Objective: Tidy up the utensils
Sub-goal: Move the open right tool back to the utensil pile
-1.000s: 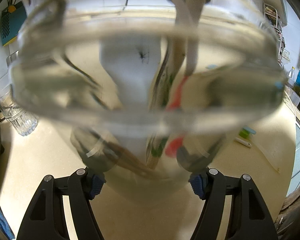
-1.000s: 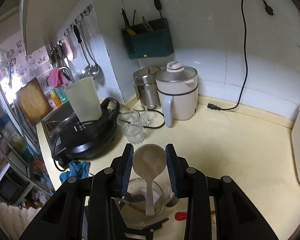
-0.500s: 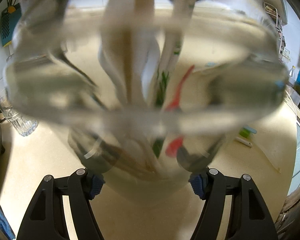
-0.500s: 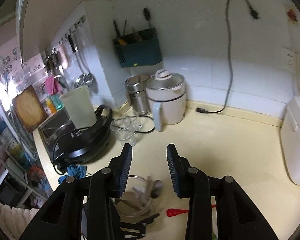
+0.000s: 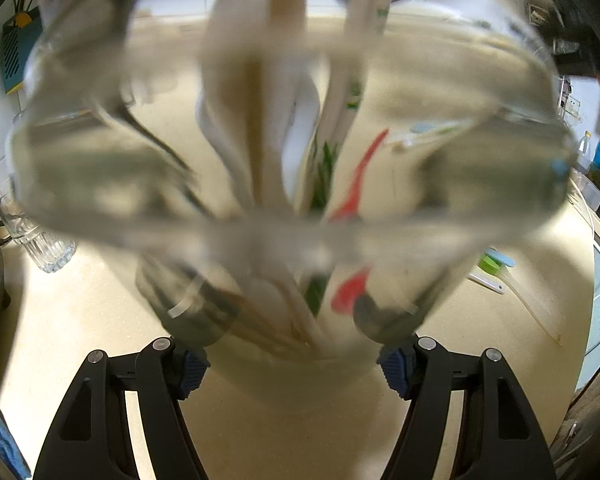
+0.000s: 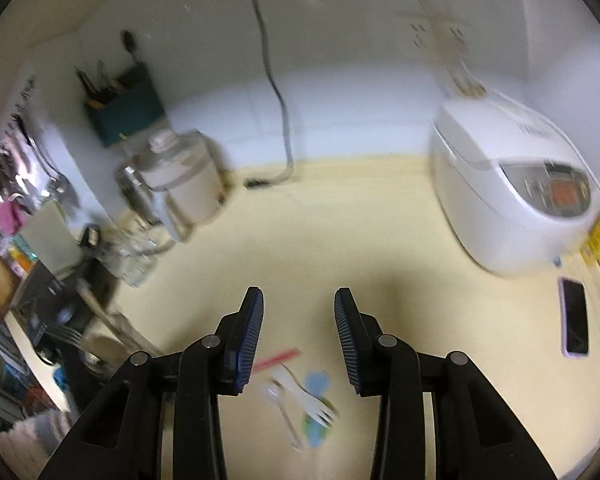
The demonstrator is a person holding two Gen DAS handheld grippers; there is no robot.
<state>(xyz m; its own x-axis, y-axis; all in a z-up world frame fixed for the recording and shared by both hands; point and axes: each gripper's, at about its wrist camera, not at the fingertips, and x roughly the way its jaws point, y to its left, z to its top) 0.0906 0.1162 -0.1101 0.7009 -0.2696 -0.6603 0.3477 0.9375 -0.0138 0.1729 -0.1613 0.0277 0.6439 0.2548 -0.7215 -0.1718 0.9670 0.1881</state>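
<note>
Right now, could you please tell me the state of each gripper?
Left gripper: shut on the glass jar of utensils.
Right gripper: open, holding nothing.

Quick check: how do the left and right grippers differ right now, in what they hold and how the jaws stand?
The left gripper is shut on the glass jar of utensils; the right gripper holds nothing. The left's jaws press the jar's base from both sides; the right's stand open above the counter, with a white fork and red spoon lying below. Both have black arms and blue ribbed pads.
</note>
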